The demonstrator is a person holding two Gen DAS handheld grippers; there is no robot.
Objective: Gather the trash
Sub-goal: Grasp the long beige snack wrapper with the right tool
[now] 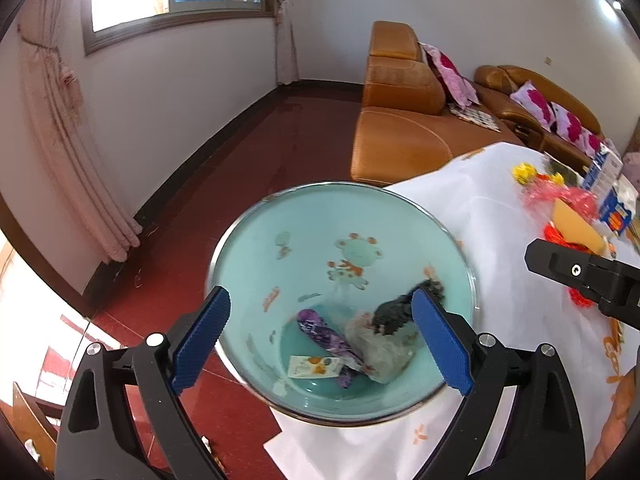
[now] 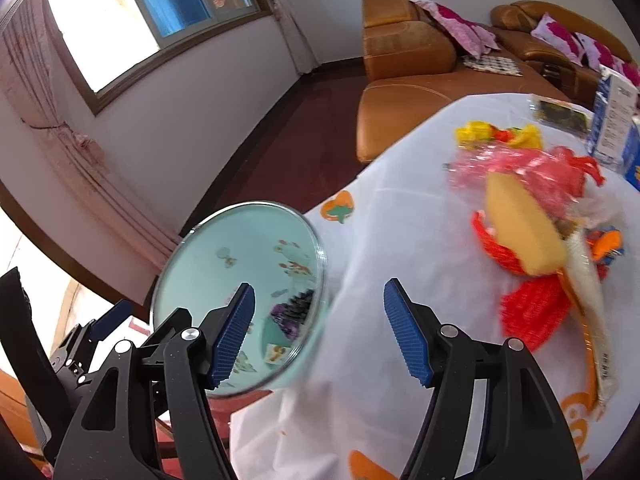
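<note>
A teal bin [image 1: 280, 240] with a metal rim and cartoon prints stands at the table's left edge; it also shows in the right wrist view [image 2: 224, 252]. Inside lie a purple wrapper [image 1: 324, 332], a small white packet [image 1: 314, 366], a grey crumpled wad [image 1: 380, 348] and a dark clump [image 1: 396, 312]. My left gripper [image 1: 320, 340] is open, its fingers straddling the bin's mouth, holding nothing. My right gripper [image 2: 320, 332] is open and empty over the white tablecloth [image 2: 380, 240], beside the bin. Loose trash on the table: pink plastic [image 2: 520, 168], yellow wrapper [image 2: 480, 132], yellow sponge [image 2: 520, 232], red mesh [image 2: 532, 312].
An orange leather sofa [image 2: 404, 60] with pink cushions stands beyond the table. Blue-white cartons [image 2: 612, 120] stand at the table's far right. Red floor [image 1: 240, 168], a window and pink curtains [image 1: 68, 160] are to the left. The right gripper's body [image 1: 584, 276] shows in the left wrist view.
</note>
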